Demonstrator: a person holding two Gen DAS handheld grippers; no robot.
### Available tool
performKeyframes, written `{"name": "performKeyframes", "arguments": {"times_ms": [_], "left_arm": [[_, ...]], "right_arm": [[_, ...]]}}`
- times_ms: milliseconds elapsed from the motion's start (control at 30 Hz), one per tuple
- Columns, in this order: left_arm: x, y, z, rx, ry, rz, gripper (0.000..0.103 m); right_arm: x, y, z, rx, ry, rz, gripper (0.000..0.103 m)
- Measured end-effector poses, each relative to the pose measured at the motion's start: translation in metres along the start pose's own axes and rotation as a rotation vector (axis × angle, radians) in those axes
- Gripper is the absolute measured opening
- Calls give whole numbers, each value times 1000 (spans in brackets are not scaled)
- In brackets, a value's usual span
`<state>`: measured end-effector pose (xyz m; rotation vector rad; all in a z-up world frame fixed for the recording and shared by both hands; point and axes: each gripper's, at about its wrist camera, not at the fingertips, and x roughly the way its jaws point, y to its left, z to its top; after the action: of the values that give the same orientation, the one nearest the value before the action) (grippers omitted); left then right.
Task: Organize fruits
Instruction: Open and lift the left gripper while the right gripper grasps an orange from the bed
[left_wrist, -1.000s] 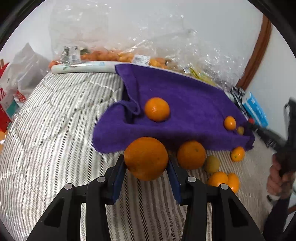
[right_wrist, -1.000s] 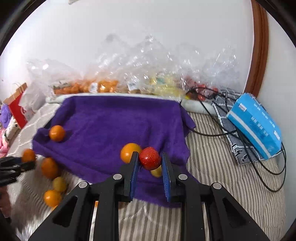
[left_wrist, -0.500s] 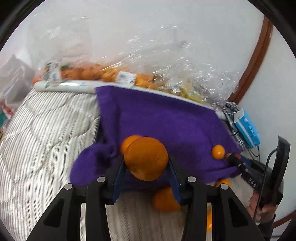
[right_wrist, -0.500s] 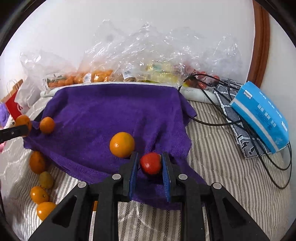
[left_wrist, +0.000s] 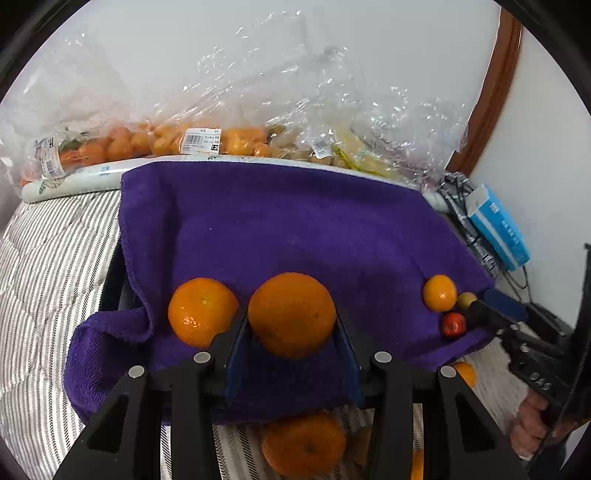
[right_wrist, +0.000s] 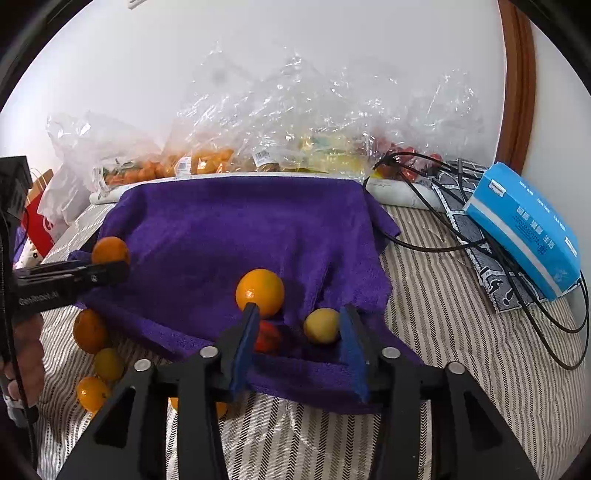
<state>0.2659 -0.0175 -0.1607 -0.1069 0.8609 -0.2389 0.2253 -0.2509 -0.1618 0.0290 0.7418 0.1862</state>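
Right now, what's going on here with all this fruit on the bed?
A person with a gripper in each hand is gathering loose fruit onto a purple towel spread on a striped bed. The left gripper holds a large orange over the towel's near edge, beside another orange. The right gripper is open over a small red fruit and a yellow one lying on the towel. Several fruits lie on the bedcover beside the towel.

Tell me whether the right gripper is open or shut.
Open. The right gripper has its blue pads spread wide, with the red fruit and yellow fruit lying free on the purple towel.
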Motion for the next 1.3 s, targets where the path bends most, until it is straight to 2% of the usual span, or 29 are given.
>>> {"name": "performKeyframes", "arguments": {"times_ms": [267,500,533,567,633,767,1067,1300], "left_arm": [[5,-5,-3,36,17,37,42],[6,-6,-3,50,22,47,43],[5,-6,-3,48,21,37,48],[3,-6,-2,44,18,20,57],[-4,-6,-1,35,-9,-12,65],[-19,-7,2,41,-70,-15,69],[-46,4,7,-20,-147,-61,71],[-56,4,8,-17,-185,-61,72]], "right_arm": [[-8,5,-2,-9,-54,3,54],[-18,2,-2,1,-113,-30,54],[-22,-1,-1,20,-130,-27,54],[-25,-2,1,38,-132,-26,54],[-29,-2,4,60,-107,-17,54],[-37,9,1,67,-60,5,54],[-29,50,-36,8,45,37,54],[-3,56,-41,21,118,26,54]]}}
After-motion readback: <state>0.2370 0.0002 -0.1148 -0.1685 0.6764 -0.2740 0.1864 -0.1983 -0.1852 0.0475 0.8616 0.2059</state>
